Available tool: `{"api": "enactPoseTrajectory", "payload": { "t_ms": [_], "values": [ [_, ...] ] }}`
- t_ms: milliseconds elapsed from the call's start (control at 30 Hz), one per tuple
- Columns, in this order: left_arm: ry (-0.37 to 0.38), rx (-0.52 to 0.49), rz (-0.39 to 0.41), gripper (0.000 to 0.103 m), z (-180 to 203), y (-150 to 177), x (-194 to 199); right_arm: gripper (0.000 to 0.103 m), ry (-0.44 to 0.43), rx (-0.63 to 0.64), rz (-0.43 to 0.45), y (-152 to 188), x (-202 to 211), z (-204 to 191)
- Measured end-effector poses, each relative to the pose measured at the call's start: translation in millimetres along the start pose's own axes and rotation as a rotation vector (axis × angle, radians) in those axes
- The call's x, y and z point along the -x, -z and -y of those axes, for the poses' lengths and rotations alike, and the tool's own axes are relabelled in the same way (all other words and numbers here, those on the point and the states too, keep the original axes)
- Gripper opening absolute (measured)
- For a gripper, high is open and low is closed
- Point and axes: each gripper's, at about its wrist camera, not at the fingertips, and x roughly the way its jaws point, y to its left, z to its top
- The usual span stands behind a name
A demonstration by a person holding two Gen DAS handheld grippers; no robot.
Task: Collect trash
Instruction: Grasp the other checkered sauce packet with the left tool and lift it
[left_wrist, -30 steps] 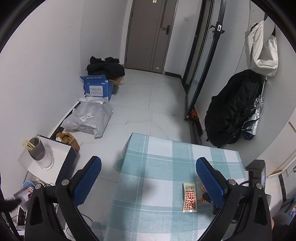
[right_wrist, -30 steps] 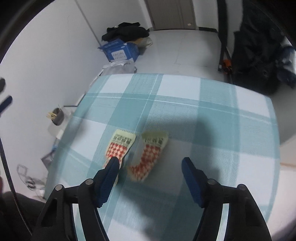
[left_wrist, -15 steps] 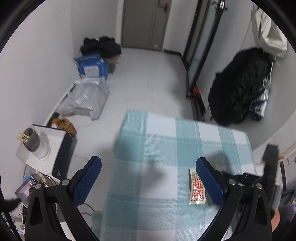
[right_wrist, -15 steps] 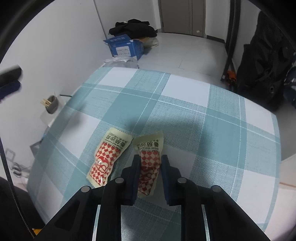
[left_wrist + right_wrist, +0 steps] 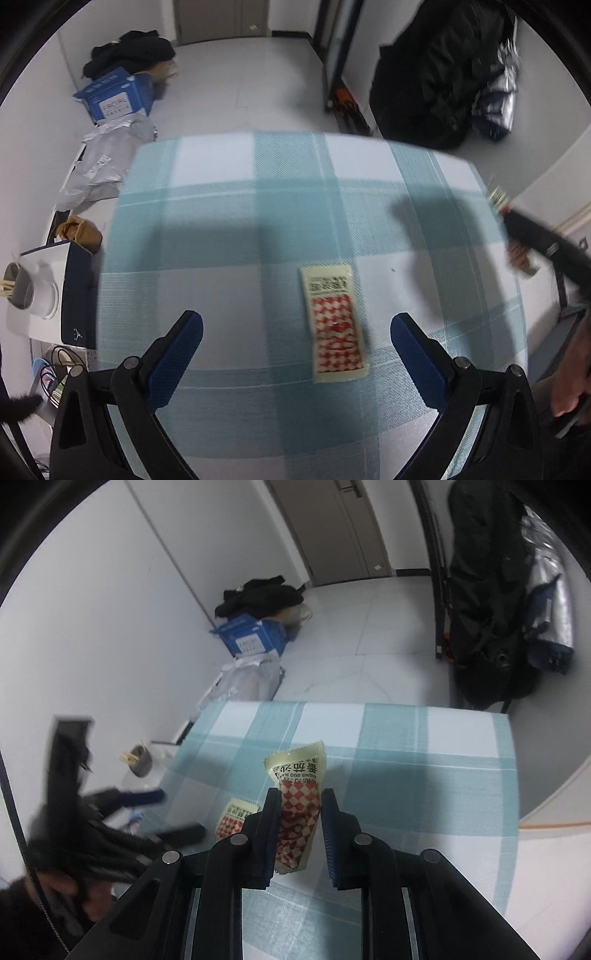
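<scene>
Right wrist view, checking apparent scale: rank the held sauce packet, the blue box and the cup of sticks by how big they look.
1. sauce packet held by the right gripper, though nearness inflates it
2. blue box
3. cup of sticks

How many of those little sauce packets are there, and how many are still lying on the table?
Packet on the tablecloth: 1
Packet held up in the right gripper: 1
Total packets: 2

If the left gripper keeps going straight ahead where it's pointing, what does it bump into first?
Probably the sauce packet lying flat on the checked tablecloth. The open left gripper points down at the cloth, with the packet between its fingers, nearer the right one. Depth is hard to judge.
</scene>
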Motion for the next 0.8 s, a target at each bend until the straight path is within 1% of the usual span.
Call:
{"api": "enactPoseTrajectory", "payload": {
  "t_ms": [133, 200, 333, 367, 400, 433, 467, 500, 533, 633, 733, 800],
  "values": [
    [-0.008, -0.033, -0.042, 0.092, 9.8, 2.1, -8.3, 0.021, -0.012, -0.031, 0.031, -4.8, 15.4, 12.5],
    [-0.036, -0.058, -0.050, 0.087, 14.5, 2.8, -9.7, 0.021, -0.016, -0.037, 0.042, -5.6, 21.4, 16.1],
    [-0.066, -0.055, -0.086, 0.072, 14.7, 4.4, -15.5, 0.021, -0.025, -0.046, 0.055, -3.8, 30.1, 18.4],
    [-0.076, -0.062, -0.076, 0.064, 16.2, 4.4, -14.3, 0.021, -0.026, -0.047, 0.055, -3.8, 31.1, 20.3],
    [-0.085, -0.073, -0.077, 0.062, 19.9, 3.7, -15.7, 0.021, -0.026, -0.046, 0.054, -3.6, 31.3, 20.6],
    [-0.093, -0.083, -0.073, 0.054, 21.4, 3.7, -14.6, 0.021, -0.024, -0.044, 0.052, -3.5, 31.2, 20.7],
    [-0.088, -0.088, -0.066, 0.043, 22.4, 3.8, -12.6, 0.021, -0.024, -0.044, 0.051, -3.6, 31.0, 21.5],
    [-0.085, -0.089, -0.063, 0.038, 24.1, 4.0, -12.0, 0.021, -0.026, -0.045, 0.050, -3.2, 31.4, 22.0],
    [-0.084, -0.091, -0.061, 0.029, 25.4, 4.4, -10.6, 0.021, -0.027, -0.048, 0.050, -3.2, 32.0, 22.9],
    [-0.084, -0.096, -0.058, 0.028, 28.1, 6.4, -9.3, 0.021, -0.030, -0.051, 0.054, -4.8, 33.5, 22.5],
    [-0.085, -0.092, -0.048, 0.021, 28.6, 8.0, -6.0, 0.021, -0.033, -0.050, 0.061, -5.5, 33.9, 21.0],
    [-0.075, -0.091, -0.052, 0.021, 29.6, 7.9, -8.7, 0.021, -0.035, -0.051, 0.066, -5.3, 34.3, 20.2]
  ]
}}
